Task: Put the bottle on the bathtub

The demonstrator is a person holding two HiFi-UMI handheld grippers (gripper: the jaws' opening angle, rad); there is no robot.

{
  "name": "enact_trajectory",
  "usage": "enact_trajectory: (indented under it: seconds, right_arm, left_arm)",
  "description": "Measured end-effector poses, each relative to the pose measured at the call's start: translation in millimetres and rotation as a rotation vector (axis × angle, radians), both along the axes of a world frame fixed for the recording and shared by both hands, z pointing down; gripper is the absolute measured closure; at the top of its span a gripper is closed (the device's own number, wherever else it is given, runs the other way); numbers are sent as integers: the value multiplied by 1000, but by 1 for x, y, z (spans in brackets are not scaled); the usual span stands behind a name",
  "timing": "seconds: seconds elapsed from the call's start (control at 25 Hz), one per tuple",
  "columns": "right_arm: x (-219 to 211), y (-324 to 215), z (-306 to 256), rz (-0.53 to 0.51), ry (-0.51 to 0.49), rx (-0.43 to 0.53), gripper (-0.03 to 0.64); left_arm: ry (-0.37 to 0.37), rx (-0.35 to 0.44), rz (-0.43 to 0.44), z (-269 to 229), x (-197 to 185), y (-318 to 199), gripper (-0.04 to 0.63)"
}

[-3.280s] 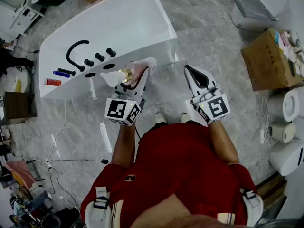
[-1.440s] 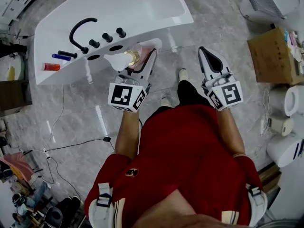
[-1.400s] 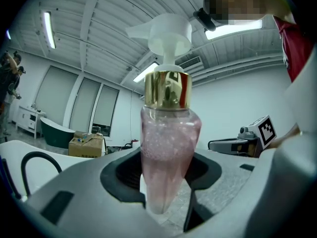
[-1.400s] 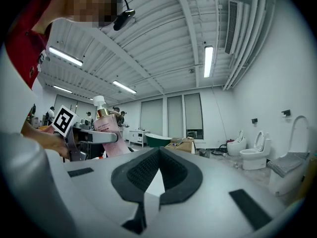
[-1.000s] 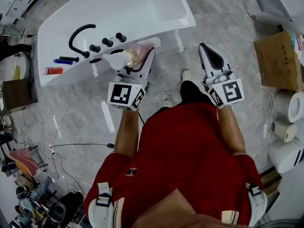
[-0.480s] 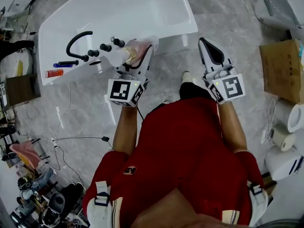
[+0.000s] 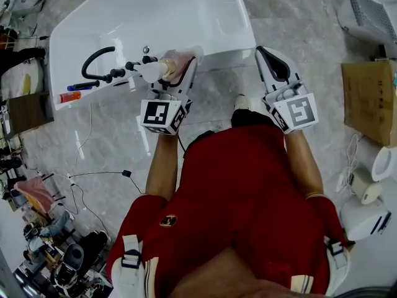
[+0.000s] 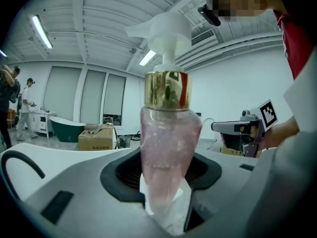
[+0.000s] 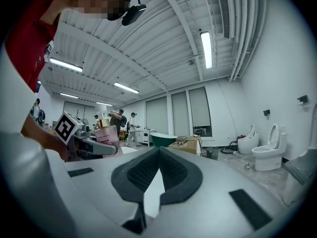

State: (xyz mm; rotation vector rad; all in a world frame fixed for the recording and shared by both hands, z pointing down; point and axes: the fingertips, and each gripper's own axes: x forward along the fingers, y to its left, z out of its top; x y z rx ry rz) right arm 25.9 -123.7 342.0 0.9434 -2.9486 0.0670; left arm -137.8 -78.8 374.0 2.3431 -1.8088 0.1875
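Observation:
In the head view my left gripper [image 7: 185,62] is shut on a pink bottle [image 7: 178,61] with a gold collar and a white pump head. The bottle lies sideways, pump pointing left, over the near rim of the white bathtub [image 7: 180,14], right beside the black knobs [image 7: 131,65] and the black faucet [image 7: 94,59]. In the left gripper view the bottle [image 8: 167,143] stands between the jaws of the left gripper [image 8: 166,175]. My right gripper [image 7: 272,64] hangs to the right, off the tub's corner, shut and empty, and its own view shows the right gripper [image 9: 157,155] with jaws together.
A blue tube [image 7: 80,87] and a red tube [image 7: 68,97] lie on the tub's faucet ledge. Cables [image 7: 93,174] run over the marble floor at left. A cardboard box [image 7: 367,98] and white toilets [image 7: 363,216] stand at right. A brown cabinet [image 7: 25,113] is at far left.
Both grippers have come closer to the bathtub. The bottle, still held, has moved from in front of the tub to over its rim by the knobs.

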Motion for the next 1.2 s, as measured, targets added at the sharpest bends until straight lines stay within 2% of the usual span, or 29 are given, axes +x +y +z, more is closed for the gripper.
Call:
enact_trajectory:
  seconds: [0.36, 0.56, 1.2]
  right_arm:
    - [17, -32, 11, -46, 20, -2, 620]
    - [19, -47, 20, -38, 25, -14, 620]
    - [0, -62, 29, 92, 75, -58, 620]
  left_arm:
    - [-12, -37, -48, 28, 14, -37, 373]
    - [-8, -56, -57, 45, 13, -54, 373]
    - [-3, -152, 34, 107, 2, -94, 373]
